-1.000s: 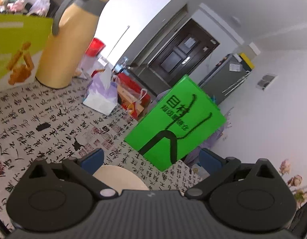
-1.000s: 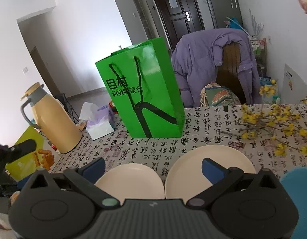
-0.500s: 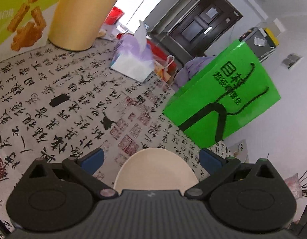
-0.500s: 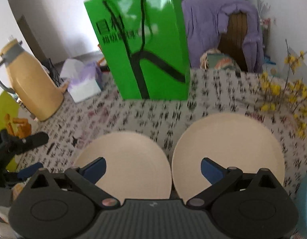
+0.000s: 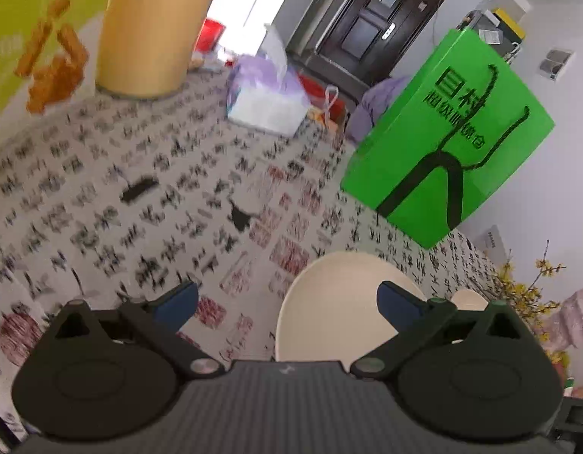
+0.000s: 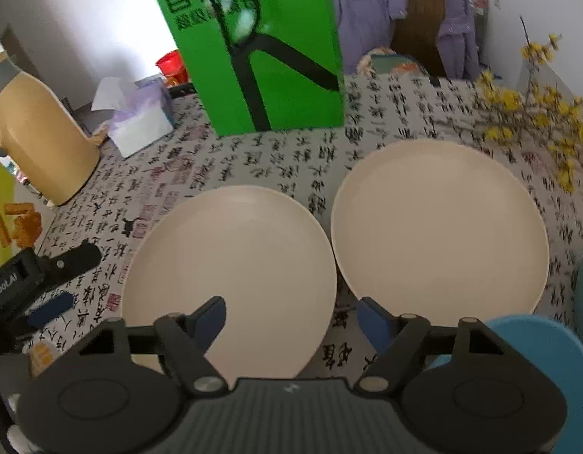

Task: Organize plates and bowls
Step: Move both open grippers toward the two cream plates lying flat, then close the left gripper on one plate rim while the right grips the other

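Right hand-held gripper (image 6: pixel 291 321) has dropped toward the left cream plate (image 6: pixel 231 265) on the tabletop (image 6: pixel 276 159), its jaws closing with nothing pinched yet. Left hand-held gripper (image 5: pixel 287 302) has come down too, jaws apart, so a pickup seems near.

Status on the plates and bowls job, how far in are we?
Barely started. Done: nothing stacked; the left cream plate and right cream plate lie side by side on the table, blue dish apart. In hand: nothing; the right gripper, jaws closing, hangs over the left plate's near rim; the left gripper is open, empty. Left: all the stacking.
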